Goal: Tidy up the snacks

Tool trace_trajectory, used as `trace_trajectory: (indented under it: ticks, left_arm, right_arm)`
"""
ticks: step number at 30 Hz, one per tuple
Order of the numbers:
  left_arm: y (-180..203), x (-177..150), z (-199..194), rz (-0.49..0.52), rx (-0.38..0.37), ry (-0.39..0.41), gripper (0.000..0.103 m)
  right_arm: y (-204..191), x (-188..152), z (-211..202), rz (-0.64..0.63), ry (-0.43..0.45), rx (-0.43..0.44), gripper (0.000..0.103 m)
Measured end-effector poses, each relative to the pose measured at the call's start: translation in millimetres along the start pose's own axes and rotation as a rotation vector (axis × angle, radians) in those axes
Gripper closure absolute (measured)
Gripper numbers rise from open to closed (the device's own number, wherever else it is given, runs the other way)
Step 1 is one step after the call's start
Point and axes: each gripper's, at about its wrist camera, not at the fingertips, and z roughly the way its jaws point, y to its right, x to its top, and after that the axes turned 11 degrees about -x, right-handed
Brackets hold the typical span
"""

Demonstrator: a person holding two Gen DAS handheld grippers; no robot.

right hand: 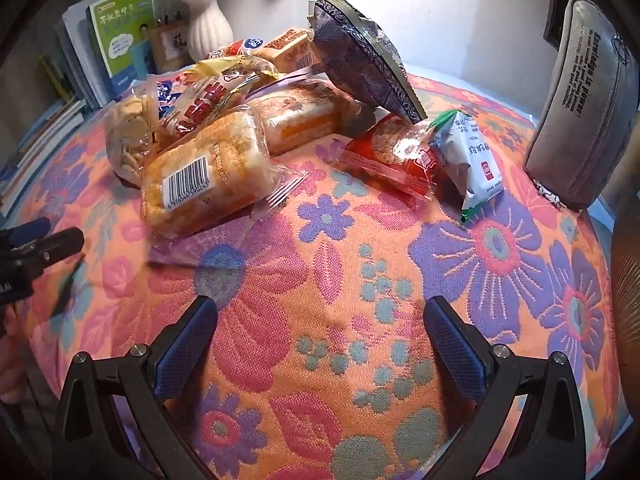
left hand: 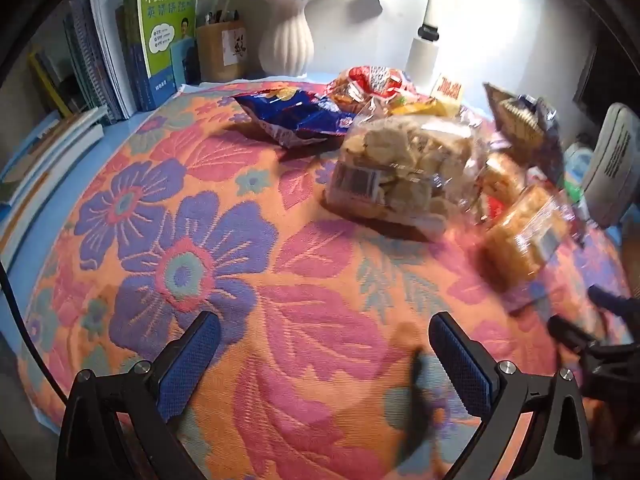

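Observation:
A heap of snack packs lies on a flowered cloth. In the left wrist view I see a blue chip bag, a clear bag of pale crackers and a golden rice-cake pack. In the right wrist view the rice-cake pack with a barcode is nearest, with a red cookie pack, a white-green packet and a dark patterned bag behind. My left gripper is open and empty over bare cloth. My right gripper is open and empty, short of the packs.
Books, a wooden pen holder and a white vase stand at the back. A grey pencil case stands at the right. The other gripper shows at the frame edge in each view.

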Motion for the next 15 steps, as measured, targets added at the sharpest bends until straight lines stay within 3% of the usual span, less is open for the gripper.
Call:
trace_trajectory:
  ticks: [4,8,10,12,15]
  left_arm:
    - [-2,7,-4,-0.043,-0.096,0.011,0.0]
    - [-2,14,-3,-0.061,-0.104,0.019,0.0]
    - [-2,15,-8,-0.051,-0.069,0.047,0.0]
    - [4,16,-16,-0.008,0.018,0.099,0.0]
    - [18,20,-31,0.109,0.076,0.185,0.0]
  right_arm:
    - [8,-3,1,0.011,0.0,0.002,0.0]
    - [9,0,2,0.015,-0.002,-0.003,0.0]
    - [9,-2,0,0.019,-0.004,-0.014,0.0]
    - [10,-4,-9,0.039,0.007,-0.027,0.0]
    - [16,-3,-35,0.067,0.145,-0.011,0.0]
